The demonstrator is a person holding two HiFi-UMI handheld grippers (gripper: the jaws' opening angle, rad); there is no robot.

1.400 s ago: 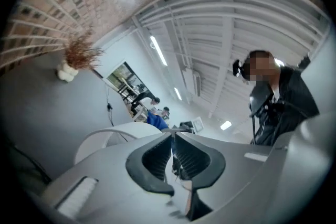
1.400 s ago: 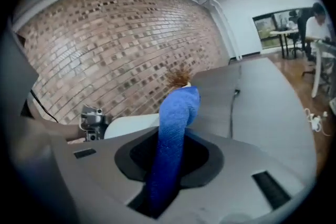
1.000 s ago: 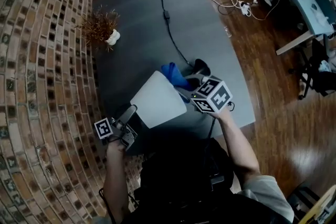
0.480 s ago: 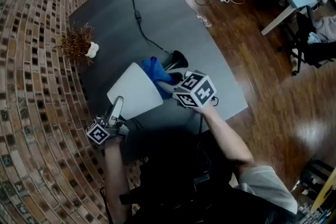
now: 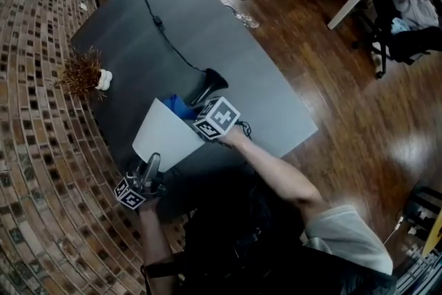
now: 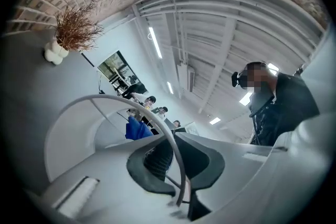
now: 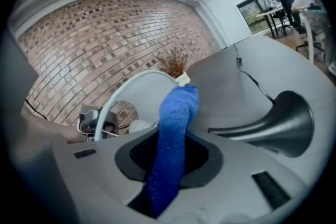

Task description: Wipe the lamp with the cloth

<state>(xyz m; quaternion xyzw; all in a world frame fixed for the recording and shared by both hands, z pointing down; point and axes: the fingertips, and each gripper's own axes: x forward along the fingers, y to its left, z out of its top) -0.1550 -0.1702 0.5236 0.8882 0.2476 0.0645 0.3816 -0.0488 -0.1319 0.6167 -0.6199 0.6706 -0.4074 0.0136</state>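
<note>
Blue cloth [image 7: 177,113] hangs pinched in the clenched jaws of the right gripper [image 7: 169,162], and its free end reaches up to the white shade [image 7: 144,92] of the lamp [image 5: 181,124]. Only the right gripper view shows that grip; from the head view the marker cube covers it and just a scrap of blue peeks out at 11 o'clock of the cube. The head view gives the layout instead. The lamp is tipped over on the grey table [image 5: 269,90], with its black flared base [image 5: 210,81] at 1 o'clock of the shade and a cable [image 5: 162,31] running off toward 11 o'clock. The left gripper [image 5: 146,173] sits at 7 o'clock of the shade. Its own view shows what the head view cannot: the jaws, which have just been closing, grasp the shade's thin rim, which passes between the pads. A dried plant [image 6: 73,29] in a white pot stands at 10 o'clock there, against the brick wall [image 7: 105,39].
</note>
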